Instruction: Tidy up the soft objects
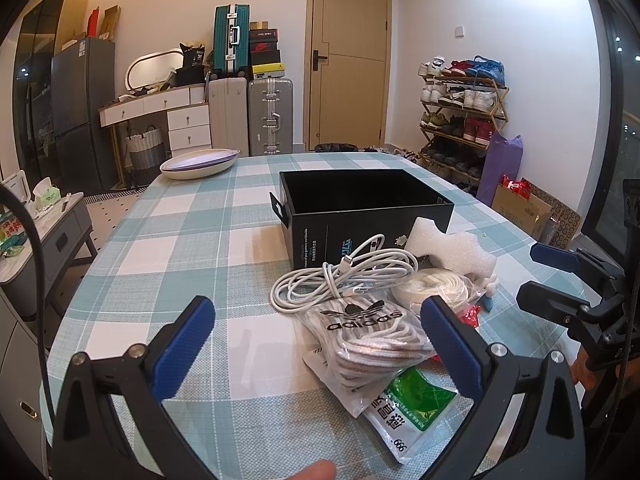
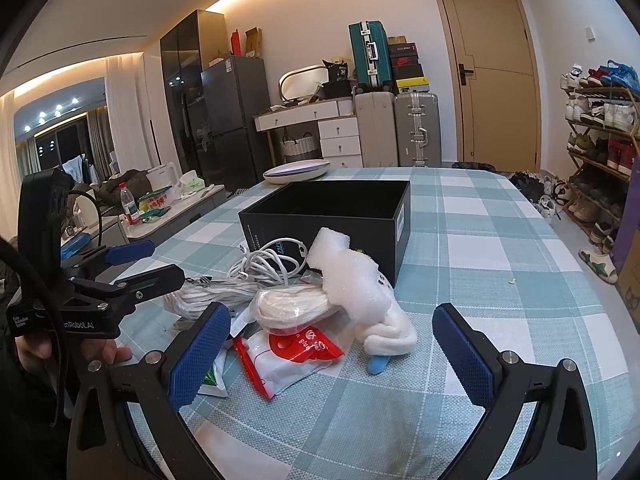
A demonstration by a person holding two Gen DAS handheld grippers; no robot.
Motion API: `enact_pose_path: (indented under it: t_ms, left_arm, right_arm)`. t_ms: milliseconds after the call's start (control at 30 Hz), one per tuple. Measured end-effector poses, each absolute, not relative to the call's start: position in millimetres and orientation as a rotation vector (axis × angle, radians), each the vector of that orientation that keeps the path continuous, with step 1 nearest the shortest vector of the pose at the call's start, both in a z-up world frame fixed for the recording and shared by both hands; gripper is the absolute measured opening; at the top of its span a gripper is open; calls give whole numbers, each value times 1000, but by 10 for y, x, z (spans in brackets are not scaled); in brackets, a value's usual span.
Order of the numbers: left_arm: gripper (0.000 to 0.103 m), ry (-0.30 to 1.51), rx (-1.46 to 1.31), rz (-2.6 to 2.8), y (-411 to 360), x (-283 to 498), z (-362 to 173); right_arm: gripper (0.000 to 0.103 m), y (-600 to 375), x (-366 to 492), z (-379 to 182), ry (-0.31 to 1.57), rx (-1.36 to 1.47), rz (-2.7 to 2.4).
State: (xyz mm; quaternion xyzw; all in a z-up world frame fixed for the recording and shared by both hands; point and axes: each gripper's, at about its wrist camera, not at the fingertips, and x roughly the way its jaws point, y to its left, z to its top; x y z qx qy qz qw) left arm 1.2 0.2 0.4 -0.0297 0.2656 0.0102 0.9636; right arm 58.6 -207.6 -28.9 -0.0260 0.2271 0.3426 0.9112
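Both grippers, left gripper (image 1: 318, 338) and right gripper (image 2: 332, 344), hang spread and empty over the pile. The empty black box (image 1: 362, 200) sits just behind, likely to receive the bagged Adidas laces (image 1: 368, 336) first

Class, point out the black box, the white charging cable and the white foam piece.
black box (image 1: 360, 216), left wrist view, front wall.
white charging cable (image 1: 344, 276), left wrist view, coiled middle.
white foam piece (image 2: 348, 272), right wrist view, upper body.

Warm ceiling-cove glow, evenly bright, soft shadows — strong fisheye bending, dark corners
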Motion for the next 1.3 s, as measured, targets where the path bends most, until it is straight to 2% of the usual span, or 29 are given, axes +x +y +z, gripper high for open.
enact_pose_path:
  t_ms: [1300]
  left_arm:
    - [103, 554, -59, 3, -23, 20, 32]
  right_arm:
    - [103, -2063, 682, -255, 496, -70, 654]
